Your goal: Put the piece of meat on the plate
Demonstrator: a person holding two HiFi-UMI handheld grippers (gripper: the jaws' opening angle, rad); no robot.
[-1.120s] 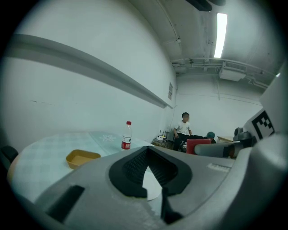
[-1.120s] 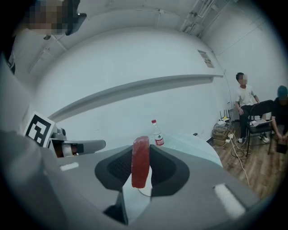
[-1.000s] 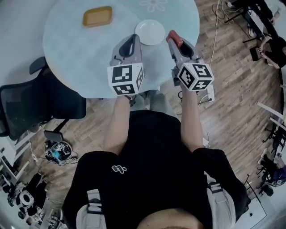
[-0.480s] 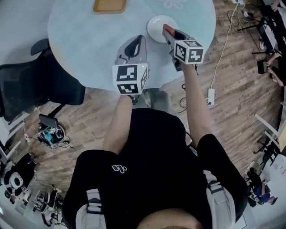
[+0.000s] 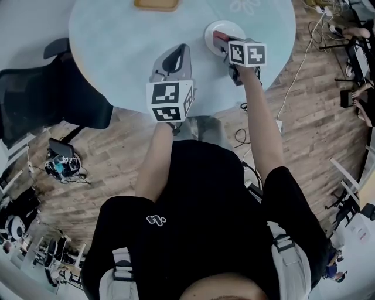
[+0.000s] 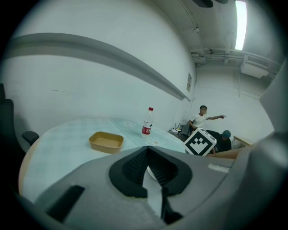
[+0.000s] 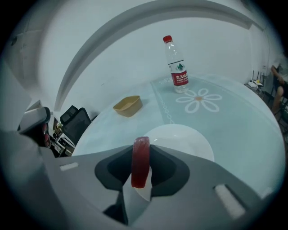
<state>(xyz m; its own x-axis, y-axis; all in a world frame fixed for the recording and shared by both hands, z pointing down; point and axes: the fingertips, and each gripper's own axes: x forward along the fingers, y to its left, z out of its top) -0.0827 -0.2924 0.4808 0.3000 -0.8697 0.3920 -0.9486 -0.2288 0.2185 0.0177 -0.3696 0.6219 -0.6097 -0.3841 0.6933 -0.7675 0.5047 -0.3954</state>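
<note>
A red slab of meat (image 7: 140,161) stands on edge between the pads of my right gripper (image 7: 141,157), which is shut on it. That gripper (image 5: 221,40) hangs over the near edge of the white plate (image 5: 229,26), with the meat (image 5: 219,37) just above the plate's rim. The plate (image 7: 189,139) lies empty on the round pale table (image 5: 117,53). To the left of the plate, my left gripper (image 5: 182,50) hovers over the table, shut and holding nothing. Its jaws (image 6: 147,150) meet at the tips.
A yellow tray (image 5: 155,4) sits at the table's far side, and a water bottle (image 7: 176,65) stands beyond the plate. A black office chair (image 5: 47,99) stands left of the table. Two people (image 6: 204,119) are in the background.
My right gripper has moved forward and down with the meat, from beside the plate to over its near edge. The left gripper has shifted slightly forward and down.
</note>
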